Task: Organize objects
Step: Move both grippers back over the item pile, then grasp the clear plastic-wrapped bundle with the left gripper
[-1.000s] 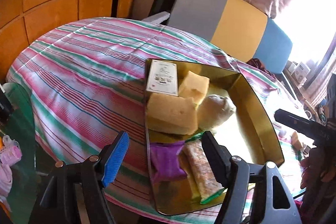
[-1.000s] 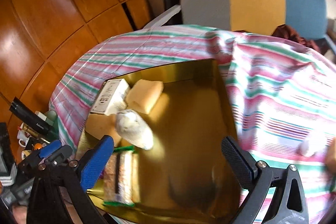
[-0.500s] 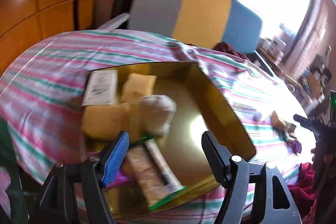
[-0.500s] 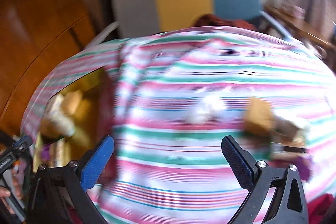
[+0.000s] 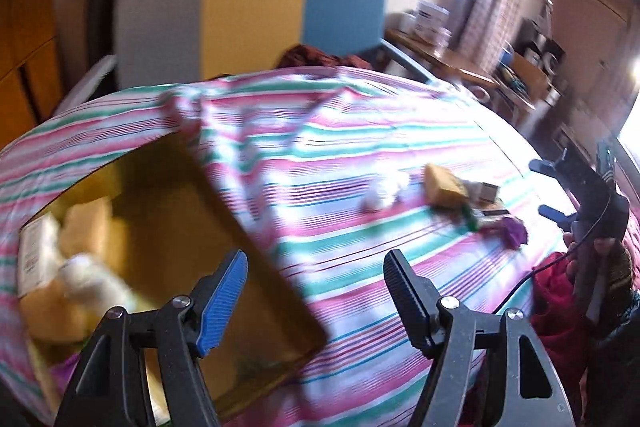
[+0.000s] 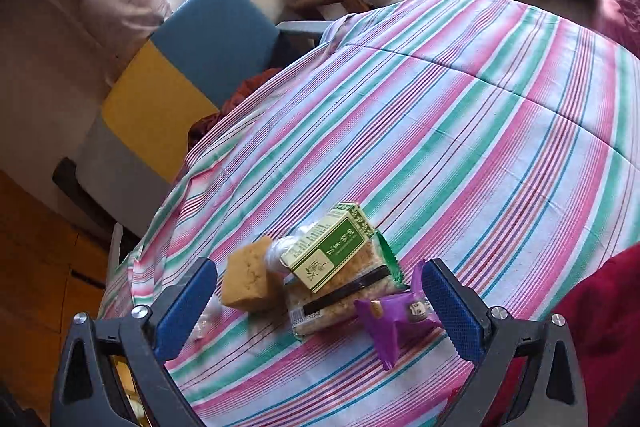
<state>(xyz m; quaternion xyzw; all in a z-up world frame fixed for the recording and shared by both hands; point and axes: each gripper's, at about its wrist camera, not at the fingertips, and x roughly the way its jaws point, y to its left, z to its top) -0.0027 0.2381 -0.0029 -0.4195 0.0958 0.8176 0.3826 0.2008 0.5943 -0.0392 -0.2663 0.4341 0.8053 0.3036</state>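
Sponges (image 5: 90, 223) and packets inside gold tray (image 5: 256, 251)

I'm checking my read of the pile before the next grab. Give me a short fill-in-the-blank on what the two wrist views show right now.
1. The green box lies on top of the ____ snack pack.
2. The purple wrapper lies nearest the right hand-held gripper's ____ finger as that view shows it.
3. The jaws of the left hand-held gripper are ____, with nothing between them.
4. The tan sponge rests directly on the ____ cloth.

Missing words: clear; right; open; striped
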